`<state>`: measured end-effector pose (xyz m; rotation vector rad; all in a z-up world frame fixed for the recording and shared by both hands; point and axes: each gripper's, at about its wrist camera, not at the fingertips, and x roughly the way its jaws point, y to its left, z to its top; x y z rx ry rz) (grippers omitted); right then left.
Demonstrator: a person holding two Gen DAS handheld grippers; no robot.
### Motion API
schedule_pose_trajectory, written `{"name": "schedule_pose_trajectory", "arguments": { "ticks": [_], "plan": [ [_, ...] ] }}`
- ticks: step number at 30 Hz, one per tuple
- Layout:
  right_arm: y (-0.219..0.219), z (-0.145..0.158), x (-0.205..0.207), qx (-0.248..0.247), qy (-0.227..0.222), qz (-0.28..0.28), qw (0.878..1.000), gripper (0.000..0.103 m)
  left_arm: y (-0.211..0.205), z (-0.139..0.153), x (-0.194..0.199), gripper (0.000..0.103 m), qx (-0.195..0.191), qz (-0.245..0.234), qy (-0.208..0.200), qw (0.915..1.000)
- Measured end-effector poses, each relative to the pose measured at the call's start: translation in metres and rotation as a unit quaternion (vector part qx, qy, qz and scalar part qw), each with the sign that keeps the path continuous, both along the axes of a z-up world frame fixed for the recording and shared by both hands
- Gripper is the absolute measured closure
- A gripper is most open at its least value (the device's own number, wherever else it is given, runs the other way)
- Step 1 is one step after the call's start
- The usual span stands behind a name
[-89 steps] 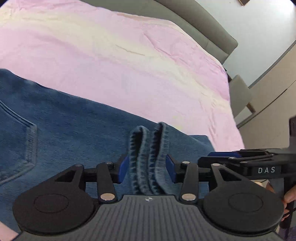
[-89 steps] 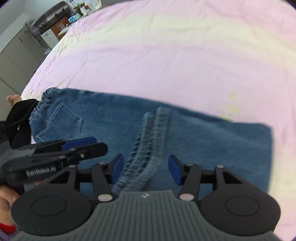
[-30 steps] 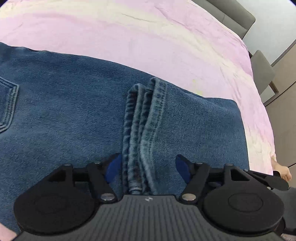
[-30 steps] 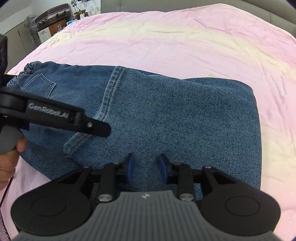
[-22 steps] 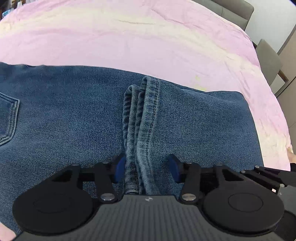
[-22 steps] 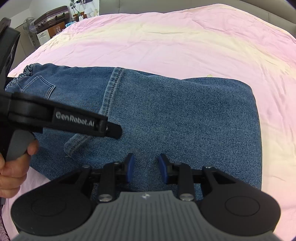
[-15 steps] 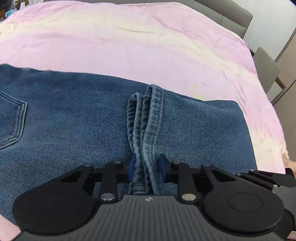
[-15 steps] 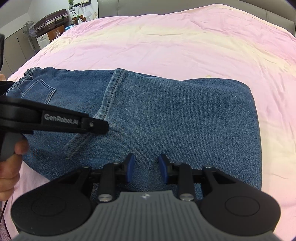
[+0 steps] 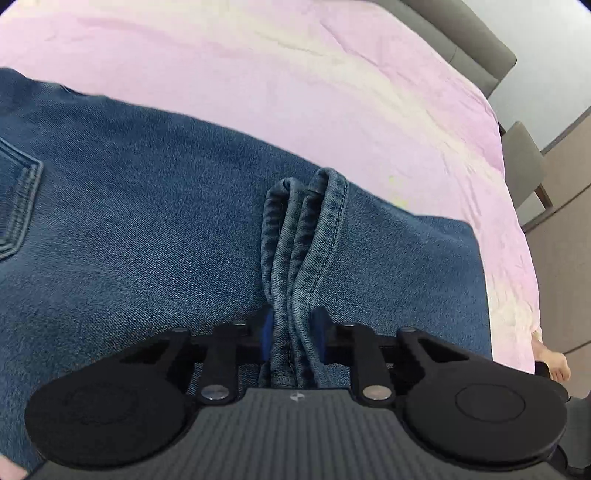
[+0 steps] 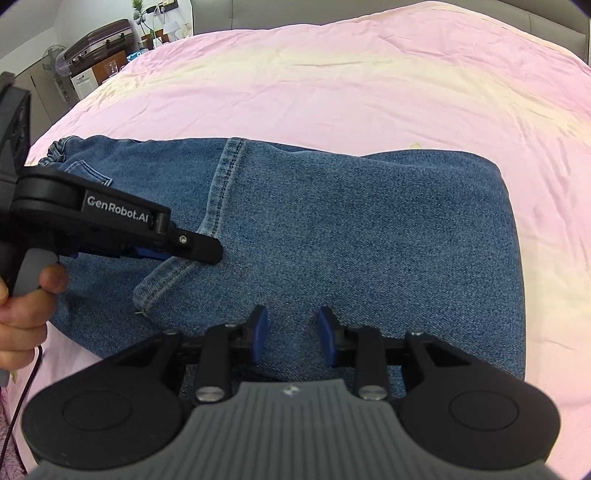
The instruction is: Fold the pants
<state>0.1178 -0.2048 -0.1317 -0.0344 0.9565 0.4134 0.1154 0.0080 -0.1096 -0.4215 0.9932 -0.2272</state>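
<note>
Pants (image 10: 332, 229) are lying half-folded on the pink bedspread (image 10: 332, 74); I'm pinching the stacked hems (image 9: 295, 258) in my left gripper (image 9: 291, 332) for carrying over, while my right gripper (image 10: 291, 332) is hovering spread, empty.

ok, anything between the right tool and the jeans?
Nothing visible. The right tool hangs open directly over bare denim of the jeans; the left tool grips the hem off to its left.

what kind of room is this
Most likely a bedroom at home: the jeans lie on a wide bed with a pink sheet and a grey padded headboard, with a suitcase in the far corner.
</note>
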Motion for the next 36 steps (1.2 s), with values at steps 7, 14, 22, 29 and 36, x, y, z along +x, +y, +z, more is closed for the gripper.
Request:
{"name": "schedule_pose_trajectory", "arguments": {
  "ticks": [7,14,22,29,36],
  "plan": [
    [0.017,0.013,-0.002,0.022,-0.002,0.016,1.000,0.077,-0.010,0.042,-0.015,0.087,0.024,-0.015,-0.058,0.9979],
    [0.047,0.023,0.005,0.033,-0.004,0.034,0.999,0.083,0.014,0.051,-0.006,0.087,0.044,-0.010,-0.060,0.9972],
    [0.048,0.022,0.002,-0.012,0.000,0.073,0.997,0.075,0.021,0.012,0.007,0.086,0.049,-0.015,-0.013,0.9986],
    [-0.006,0.062,0.024,-0.078,-0.041,0.046,0.995,0.075,0.007,0.026,0.027,0.080,0.059,-0.037,0.004,0.9976],
    [-0.054,0.078,0.055,-0.106,-0.056,0.002,0.993,0.076,0.011,0.061,0.039,0.080,0.034,-0.043,-0.049,0.9973]
  ]
}}
